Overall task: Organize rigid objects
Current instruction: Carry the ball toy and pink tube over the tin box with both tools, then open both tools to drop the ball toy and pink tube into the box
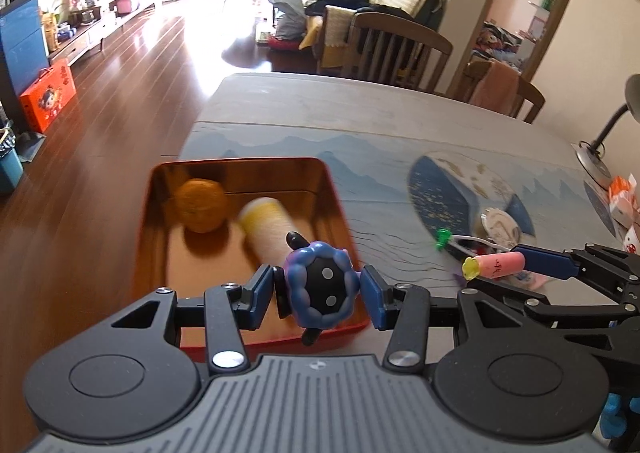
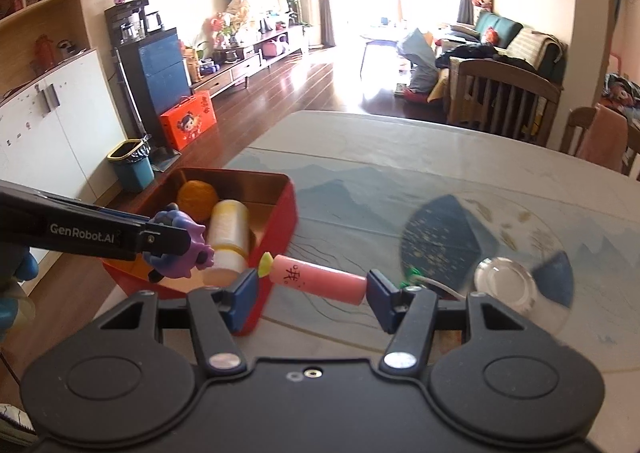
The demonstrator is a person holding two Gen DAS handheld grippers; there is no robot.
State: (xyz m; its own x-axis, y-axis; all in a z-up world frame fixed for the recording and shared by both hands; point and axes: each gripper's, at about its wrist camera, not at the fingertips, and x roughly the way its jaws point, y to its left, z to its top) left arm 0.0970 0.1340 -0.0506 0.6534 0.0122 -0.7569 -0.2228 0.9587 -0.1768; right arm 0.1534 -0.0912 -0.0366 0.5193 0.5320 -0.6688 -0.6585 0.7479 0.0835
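Left hand-held gripper (image 1: 318, 289) clamps blue-purple toy (image 1: 320, 285) over red tin (image 1: 340, 201) w/ orange (image 1: 201, 205) & cylinder (image 1: 268, 229); right hand-held gripper (image 2: 310, 287) grips pink tube (image 2: 318, 279) above table (image 2: 400, 157).

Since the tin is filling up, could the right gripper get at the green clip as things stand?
Probably not: the right gripper is shut on the pink tube, so it cannot take the green clip beside its finger.

In the left wrist view we see the tin (image 1: 336, 189) at centre left on the table (image 1: 320, 109), holding a ball (image 1: 201, 205) with a bottle (image 1: 268, 227) to its right; a glass dish (image 1: 500, 227) lies right of the tin.
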